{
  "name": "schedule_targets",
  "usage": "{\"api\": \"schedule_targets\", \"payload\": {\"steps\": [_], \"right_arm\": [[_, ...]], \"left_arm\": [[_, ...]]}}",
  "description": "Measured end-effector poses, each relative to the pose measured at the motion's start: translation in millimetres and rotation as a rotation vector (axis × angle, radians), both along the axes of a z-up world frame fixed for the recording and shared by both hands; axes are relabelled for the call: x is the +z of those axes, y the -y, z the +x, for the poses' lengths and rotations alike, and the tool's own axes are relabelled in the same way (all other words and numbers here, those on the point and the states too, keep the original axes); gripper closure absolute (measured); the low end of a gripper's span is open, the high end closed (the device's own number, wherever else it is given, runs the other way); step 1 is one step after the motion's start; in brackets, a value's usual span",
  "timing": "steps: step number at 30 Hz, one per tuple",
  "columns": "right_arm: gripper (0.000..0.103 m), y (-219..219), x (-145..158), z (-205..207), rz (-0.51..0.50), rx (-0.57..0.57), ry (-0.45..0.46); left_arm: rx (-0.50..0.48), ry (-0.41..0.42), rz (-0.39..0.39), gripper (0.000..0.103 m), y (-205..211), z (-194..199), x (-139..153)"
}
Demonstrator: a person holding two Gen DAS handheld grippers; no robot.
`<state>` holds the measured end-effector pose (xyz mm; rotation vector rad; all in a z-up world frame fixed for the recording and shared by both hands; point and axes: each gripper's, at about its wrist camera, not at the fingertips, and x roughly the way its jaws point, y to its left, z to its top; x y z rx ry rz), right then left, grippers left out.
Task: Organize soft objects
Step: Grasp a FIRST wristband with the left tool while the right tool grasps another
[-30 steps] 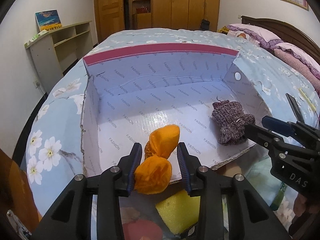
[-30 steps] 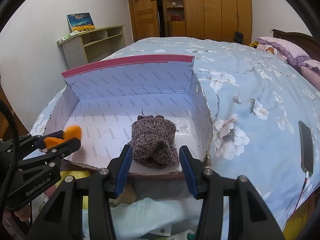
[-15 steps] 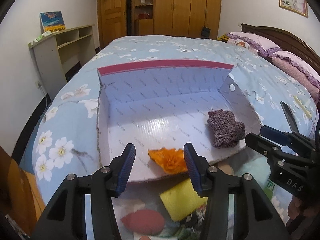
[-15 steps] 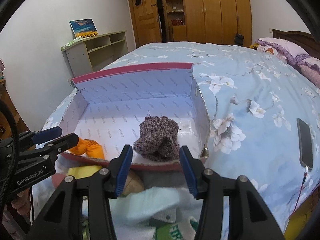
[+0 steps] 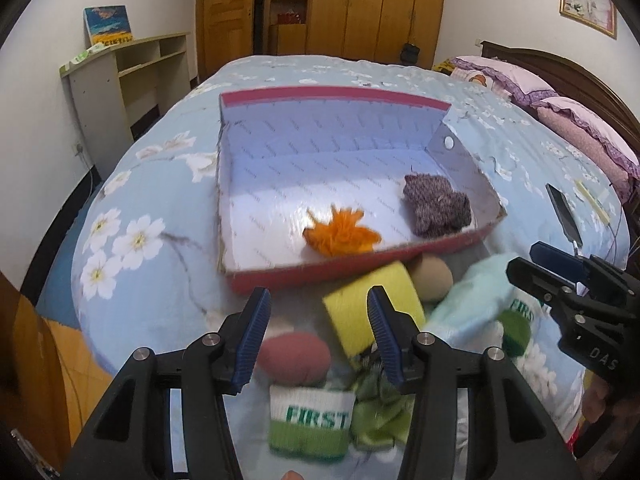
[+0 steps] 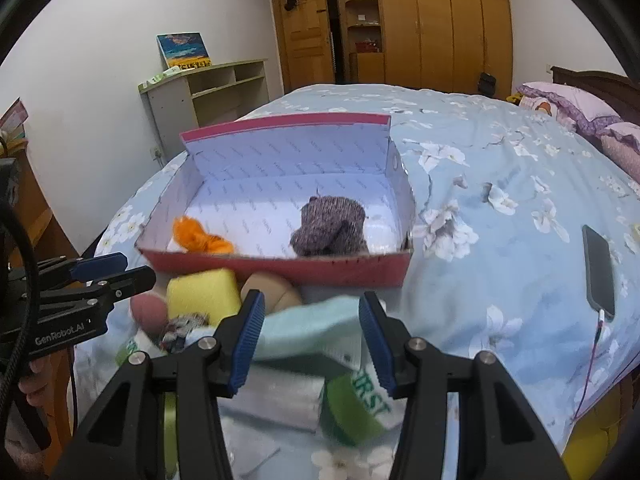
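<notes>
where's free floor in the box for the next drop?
Bare floor of the box: the whole back half, and the left side beside the orange cloth. The knit piece fills the front right corner. Crowded: the pile outside around the yellow sponge.

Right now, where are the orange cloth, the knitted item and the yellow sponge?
orange cloth [image 5: 341,232]: left wrist view, middle of the crumpled bundle in the box.
knitted item [image 6: 331,227]: right wrist view, centre of its front face.
yellow sponge [image 5: 362,305]: left wrist view, top face.
</notes>
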<state>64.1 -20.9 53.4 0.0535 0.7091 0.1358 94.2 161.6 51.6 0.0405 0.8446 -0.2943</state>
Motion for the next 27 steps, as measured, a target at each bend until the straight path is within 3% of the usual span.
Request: {"api": "schedule_targets", "payload": {"steps": [16, 27], "right_arm": [[0.051, 5.4, -22.0, -43.0, 0.002, -0.005, -0.049], [0.051, 11.7, -37.0, -47.8, 0.019, -0.026, -0.088]], "left_arm": [[0.007, -0.095, 0.043, 0.052, -16.2, -32.0, -36.0], [0.003, -0.13, 0.013, 0.052, -21.0, -37.5, -50.7]]}}
